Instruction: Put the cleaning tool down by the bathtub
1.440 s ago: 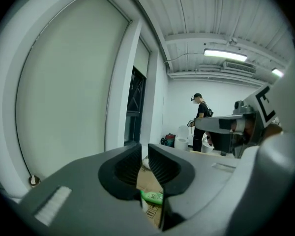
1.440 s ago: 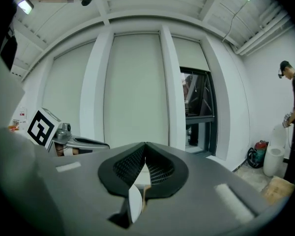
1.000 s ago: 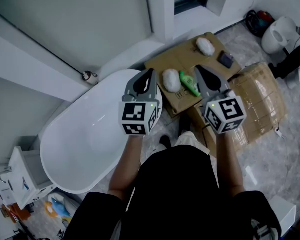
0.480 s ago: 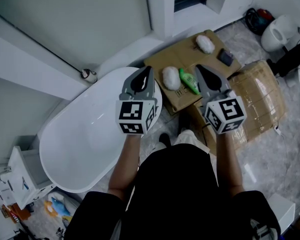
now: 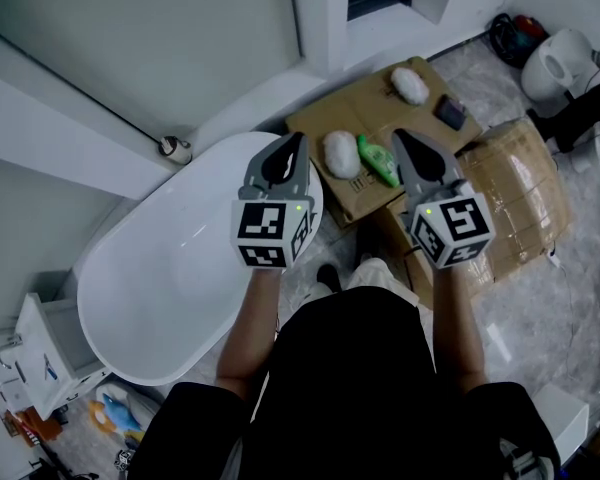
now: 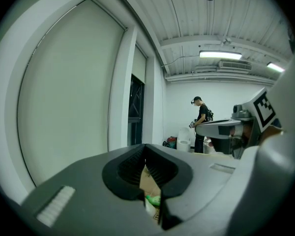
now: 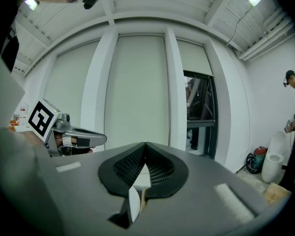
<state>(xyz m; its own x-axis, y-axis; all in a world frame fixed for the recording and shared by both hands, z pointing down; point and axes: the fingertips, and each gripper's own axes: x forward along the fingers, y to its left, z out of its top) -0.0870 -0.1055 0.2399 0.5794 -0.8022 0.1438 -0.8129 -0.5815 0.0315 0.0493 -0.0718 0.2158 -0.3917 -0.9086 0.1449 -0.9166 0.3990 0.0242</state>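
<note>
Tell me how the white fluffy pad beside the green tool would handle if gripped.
The white fluffy pad looks puffy and soft, so it would probably squash between jaws and weigh little. Its fuzzy surface likely resists slipping. Lying low on the cardboard box, it seems unlikely to roll.

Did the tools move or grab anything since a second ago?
Hardly anything. The left tool and right tool stay shut and empty, held above the end of the bathtub and the cardboard. Nothing was grabbed or let go. The white fluffy pad and green item lie where they were.
</note>
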